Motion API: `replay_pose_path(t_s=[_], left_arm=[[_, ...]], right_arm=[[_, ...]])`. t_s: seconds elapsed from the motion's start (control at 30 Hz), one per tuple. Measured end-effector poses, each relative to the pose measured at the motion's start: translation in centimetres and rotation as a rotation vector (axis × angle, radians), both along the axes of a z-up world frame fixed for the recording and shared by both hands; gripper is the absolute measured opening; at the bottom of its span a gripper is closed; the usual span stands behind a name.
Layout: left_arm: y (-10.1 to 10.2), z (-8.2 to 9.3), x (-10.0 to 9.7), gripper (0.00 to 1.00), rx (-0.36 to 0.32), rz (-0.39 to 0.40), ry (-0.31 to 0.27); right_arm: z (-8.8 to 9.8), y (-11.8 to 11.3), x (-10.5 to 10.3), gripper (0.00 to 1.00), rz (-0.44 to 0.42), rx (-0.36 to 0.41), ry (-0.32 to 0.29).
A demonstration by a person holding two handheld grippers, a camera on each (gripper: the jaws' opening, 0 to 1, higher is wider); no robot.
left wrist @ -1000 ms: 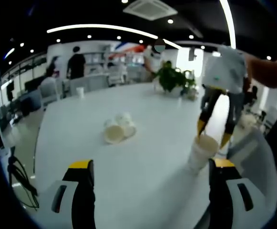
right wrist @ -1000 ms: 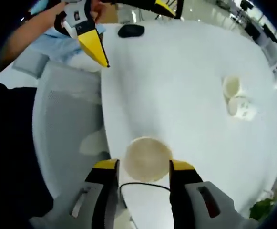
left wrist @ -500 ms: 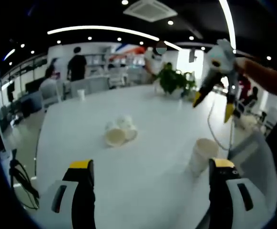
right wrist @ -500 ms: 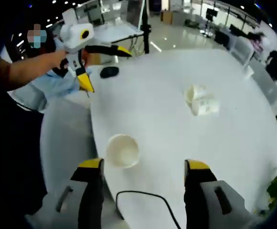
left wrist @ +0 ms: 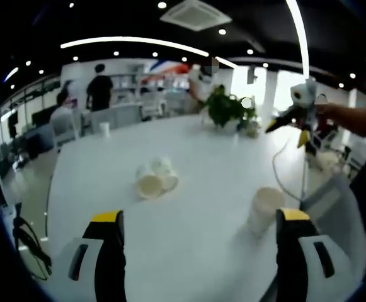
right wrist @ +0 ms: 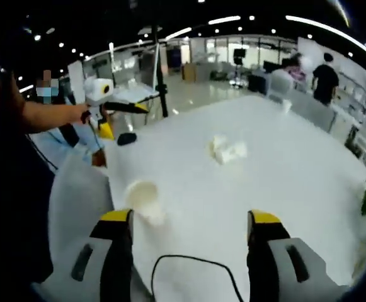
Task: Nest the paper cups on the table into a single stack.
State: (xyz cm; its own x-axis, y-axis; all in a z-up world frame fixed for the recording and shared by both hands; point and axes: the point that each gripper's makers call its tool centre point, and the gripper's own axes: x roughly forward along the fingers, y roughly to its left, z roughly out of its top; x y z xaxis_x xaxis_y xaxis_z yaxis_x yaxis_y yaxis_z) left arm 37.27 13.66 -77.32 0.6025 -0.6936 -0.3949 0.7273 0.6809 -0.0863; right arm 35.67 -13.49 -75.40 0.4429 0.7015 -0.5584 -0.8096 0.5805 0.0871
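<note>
Left gripper view: white table (left wrist: 195, 163), office.

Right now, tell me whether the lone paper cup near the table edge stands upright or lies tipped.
Upright: the paper cup stands on its base on the table, open rim up.

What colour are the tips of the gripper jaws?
Yellow, on grey jaws. It shows best in the right gripper view, on the right gripper.

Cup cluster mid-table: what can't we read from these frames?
- Cluster of lying paper cups: exact count unclear, blurred and overlapping in both views.
- Upright paper cup: single or already nested, can't tell.
- Small cup on the far side of the table: too small to identify.
</note>
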Motion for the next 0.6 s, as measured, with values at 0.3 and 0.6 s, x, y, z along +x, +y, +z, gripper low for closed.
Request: replay_pose_path(t_s=[0.3,0.6], left_arm=[[0.6,-0.1,-0.3,0.98,-0.009,0.028,0.002],[2.0,-1.0,-0.8,0.98,-0.001,0.077,0.003]], right_arm=[[0.1,-3.0,0.6,0.97,-0.1,0.095,-0.153],[-1.5,-3.9,1.0,1.0,-0.137,0.116,-0.155]])
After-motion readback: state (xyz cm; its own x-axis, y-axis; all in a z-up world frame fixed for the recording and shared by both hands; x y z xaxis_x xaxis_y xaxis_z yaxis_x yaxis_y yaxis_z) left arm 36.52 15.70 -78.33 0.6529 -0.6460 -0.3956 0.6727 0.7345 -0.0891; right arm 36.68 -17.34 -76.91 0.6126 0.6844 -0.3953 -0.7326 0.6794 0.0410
